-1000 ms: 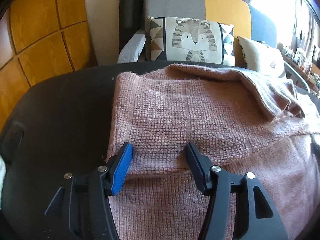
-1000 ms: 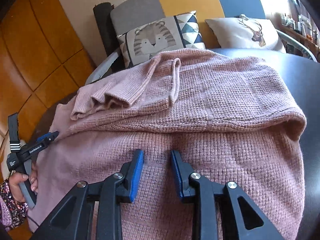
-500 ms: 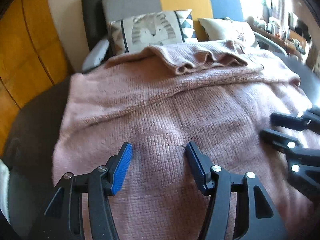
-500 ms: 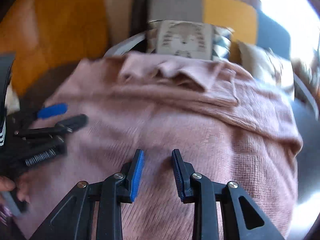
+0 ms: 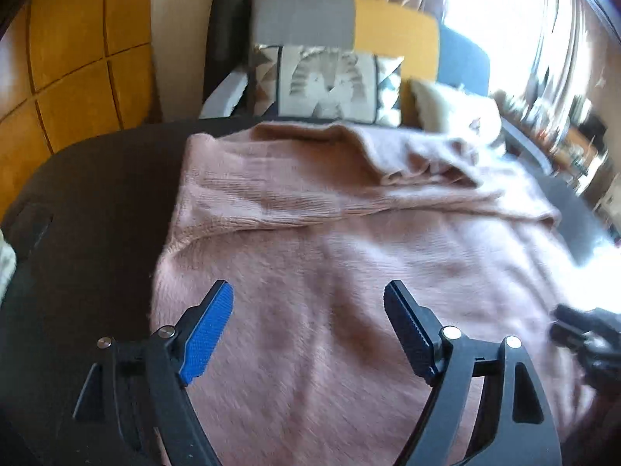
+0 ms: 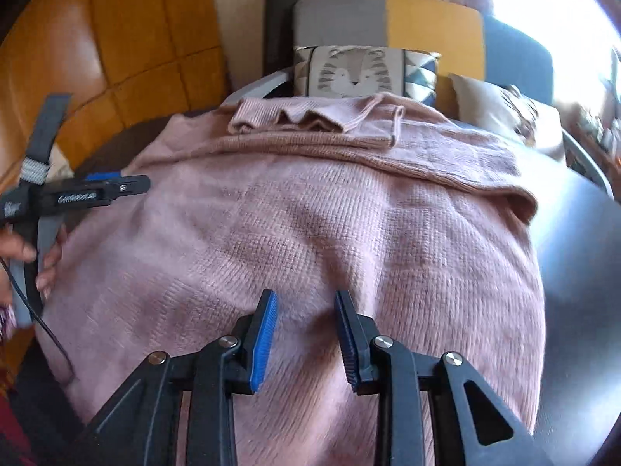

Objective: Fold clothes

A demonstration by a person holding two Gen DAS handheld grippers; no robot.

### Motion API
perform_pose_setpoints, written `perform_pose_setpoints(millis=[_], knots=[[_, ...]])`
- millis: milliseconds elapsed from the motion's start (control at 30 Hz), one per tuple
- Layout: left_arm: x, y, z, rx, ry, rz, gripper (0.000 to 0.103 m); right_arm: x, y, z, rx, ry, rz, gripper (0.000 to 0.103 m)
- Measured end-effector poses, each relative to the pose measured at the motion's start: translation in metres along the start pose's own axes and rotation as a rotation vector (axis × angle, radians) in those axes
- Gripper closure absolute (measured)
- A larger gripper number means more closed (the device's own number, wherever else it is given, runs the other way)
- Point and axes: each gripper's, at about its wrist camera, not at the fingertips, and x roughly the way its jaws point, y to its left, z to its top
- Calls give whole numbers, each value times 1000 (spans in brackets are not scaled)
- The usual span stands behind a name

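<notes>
Left gripper: jaws wide apart, nothing between them, poised over the near part of the sweater. One finger carries a ribbed blue pad; the other shows a black serrated face. Black plastic linkage with silver screw heads.

Right gripper: jaws apart with a narrower gap, empty, also above the sweater's near portion. Same blue pad and black ribbed face.

Sweater: dusty pink, chunky waffle knit, spread flat across a dark round table. Far end is doubled over, with a ribbed cuff and sleeve lying bunched on top.

Left wrist view only: heavy motion blur, knit texture smeared; bare tabletop to the left of the sweater; right gripper's fingers appear as dark blurred shapes at the right edge.

Right wrist view only: weave grid sharp; left gripper seen from the side at the sweater's left border, held by a hand, a thin black cable hanging beneath; glossy grey tabletop to the right.

Both views: beyond the table, a sofa in grey, yellow and blue panels, with a tiger-print cushion and a pale cushion. Orange wood panelling at left.
</notes>
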Motion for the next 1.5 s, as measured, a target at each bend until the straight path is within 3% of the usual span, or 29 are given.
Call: perform_pose_setpoints(millis=[67, 167, 200, 300, 333, 433, 567, 633, 733, 800, 867, 933, 1000, 1133, 1300, 1500], knots=[[-10, -6, -9, 15, -4, -24, 20, -8, 9, 5, 4, -37, 48, 73], [2, -27, -37, 164, 37, 0, 20, -5, 36, 6, -71, -19, 68, 73], [6, -34, -49, 223, 60, 47, 20, 0, 45, 4, -109, 2, 50, 73], [-4, -33, -61, 244, -9, 93, 18, 11, 62, -13, -213, 42, -16, 72], [-4, -30, -64, 256, -16, 121, 16, 8, 64, -19, -246, 16, -25, 73], [-4, -15, -64, 197, -10, 90, 15, -6, 57, -36, -281, -3, -21, 72], [1, 3, -61, 102, 31, 53, 6, -28, 34, -49, -160, 7, 32, 72], [2, 2, -62, 101, 32, 52, 5, -45, 25, -48, -106, -6, 52, 72], [3, -1, -65, 108, 24, 58, 5, -75, 3, -41, -43, -96, -33, 71], [2, 0, -66, 106, 21, 54, 5, -77, -22, -37, 22, -100, -78, 70], [1, 1, -66, 104, 19, 51, 5, -68, -44, -37, 70, -44, -124, 70], [2, 1, -66, 106, 15, 49, 5, -58, -62, -46, 88, 36, -163, 70], [3, 1, -65, 109, 19, 47, 4, -65, -71, -58, 77, -1, -150, 70], [12, 1, -55, 123, 46, 37, 0, -70, -79, -67, 53, -11, -203, 70], [38, -3, -29, 155, 87, 25, 0, -47, -80, -47, 21, -9, -260, 68], [74, -6, 9, 146, 120, 35, 0, -25, -104, -15, 73, 13, -231, 68]])
